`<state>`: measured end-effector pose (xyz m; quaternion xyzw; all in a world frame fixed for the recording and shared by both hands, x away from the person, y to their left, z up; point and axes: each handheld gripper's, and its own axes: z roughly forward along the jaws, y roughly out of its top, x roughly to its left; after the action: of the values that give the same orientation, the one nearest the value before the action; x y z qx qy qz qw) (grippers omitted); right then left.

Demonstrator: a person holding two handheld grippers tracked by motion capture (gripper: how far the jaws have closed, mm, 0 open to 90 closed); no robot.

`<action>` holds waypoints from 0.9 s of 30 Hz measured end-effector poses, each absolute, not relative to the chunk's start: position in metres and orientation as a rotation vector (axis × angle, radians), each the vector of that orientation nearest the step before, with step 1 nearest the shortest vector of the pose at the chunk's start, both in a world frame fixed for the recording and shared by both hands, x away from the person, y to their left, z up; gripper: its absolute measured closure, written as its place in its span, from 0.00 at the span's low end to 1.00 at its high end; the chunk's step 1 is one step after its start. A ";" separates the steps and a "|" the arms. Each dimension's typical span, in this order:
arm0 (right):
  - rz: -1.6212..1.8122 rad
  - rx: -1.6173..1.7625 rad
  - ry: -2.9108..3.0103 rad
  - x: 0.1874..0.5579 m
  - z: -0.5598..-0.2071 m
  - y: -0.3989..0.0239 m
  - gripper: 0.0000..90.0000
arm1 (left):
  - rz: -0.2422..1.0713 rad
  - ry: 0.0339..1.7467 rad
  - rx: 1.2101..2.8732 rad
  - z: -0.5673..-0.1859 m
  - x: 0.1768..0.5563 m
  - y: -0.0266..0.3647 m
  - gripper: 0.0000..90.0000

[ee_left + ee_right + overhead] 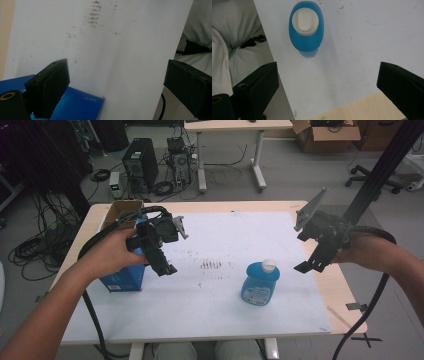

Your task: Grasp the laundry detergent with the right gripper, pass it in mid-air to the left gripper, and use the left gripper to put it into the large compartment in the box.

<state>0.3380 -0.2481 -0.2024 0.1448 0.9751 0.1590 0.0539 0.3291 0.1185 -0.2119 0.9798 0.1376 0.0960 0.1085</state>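
— Since both pairs of jaws stand wide apart with nothing between them, what worries you?

— The blue bottle (260, 284). It stands upright on the white mat (225, 320), near the front right, and the right gripper (311, 266) hangs above and just to its right. The body looks like smooth, rounded plastic, wider below its white flip cap (269, 265). I judge flat pads could slide off that curve, or a nudge at the cap could tip it.

— And the other side?

— The left gripper (167, 268) hovers by the blue box (122, 277) at the mat's left edge, touching nothing. That box is glossy cardboard with square corners; a low jaw might catch a corner and push it. Behind it sits an open brown carton (120, 209).

— The mat?

— Flat, matte, smudged with rusty marks.
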 end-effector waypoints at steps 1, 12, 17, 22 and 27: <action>0.482 0.440 2.962 0.338 -0.202 -0.248 0.04 | 0.283 0.407 2.884 -0.212 0.329 0.118 0.07; 0.497 0.445 2.959 0.333 -0.203 -0.253 0.04 | 0.287 0.402 2.881 -0.210 0.329 0.115 0.07; 0.510 0.453 2.958 0.331 -0.204 -0.257 0.04 | 0.291 0.402 2.874 -0.208 0.330 0.114 0.07; 0.530 0.464 2.957 0.330 -0.206 -0.260 0.04 | 0.288 0.401 2.872 -0.209 0.330 0.113 0.07; 0.544 0.462 2.955 0.329 -0.210 -0.263 0.04 | 0.281 0.407 2.871 -0.210 0.331 0.112 0.07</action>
<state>0.3290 -0.2626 -0.2096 0.1519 0.9708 0.1788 0.0509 0.3306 0.1125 -0.2098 0.9791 0.1389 0.0959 0.1139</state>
